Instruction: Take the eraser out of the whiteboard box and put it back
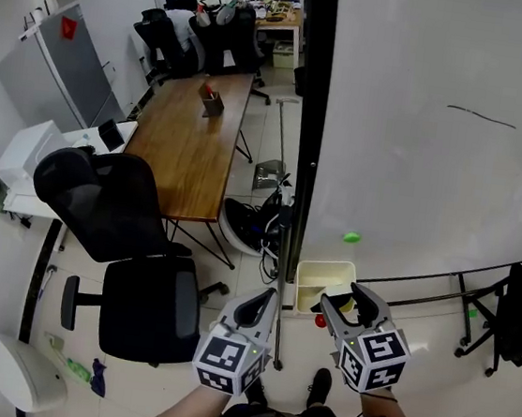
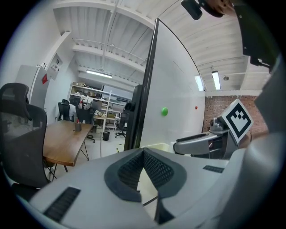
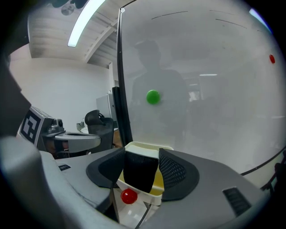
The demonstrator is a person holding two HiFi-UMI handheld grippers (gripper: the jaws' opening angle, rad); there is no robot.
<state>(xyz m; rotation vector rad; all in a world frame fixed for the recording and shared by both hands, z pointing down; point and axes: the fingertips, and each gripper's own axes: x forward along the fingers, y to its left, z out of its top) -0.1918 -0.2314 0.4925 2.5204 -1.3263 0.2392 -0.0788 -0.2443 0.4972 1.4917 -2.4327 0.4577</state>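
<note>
A cream whiteboard box hangs at the bottom left corner of the whiteboard. My right gripper is just in front of it, shut on the black eraser. In the right gripper view the eraser stands upright between the pads of the right gripper, covering part of the box behind it. My left gripper is beside the right one, to the left of the box. In its own view the left gripper has its tips together with nothing in them.
A green magnet sticks to the board above the box and a red magnet sits just below it. A black office chair and a wooden table stand to the left. The board's stand legs reach across the floor on the right.
</note>
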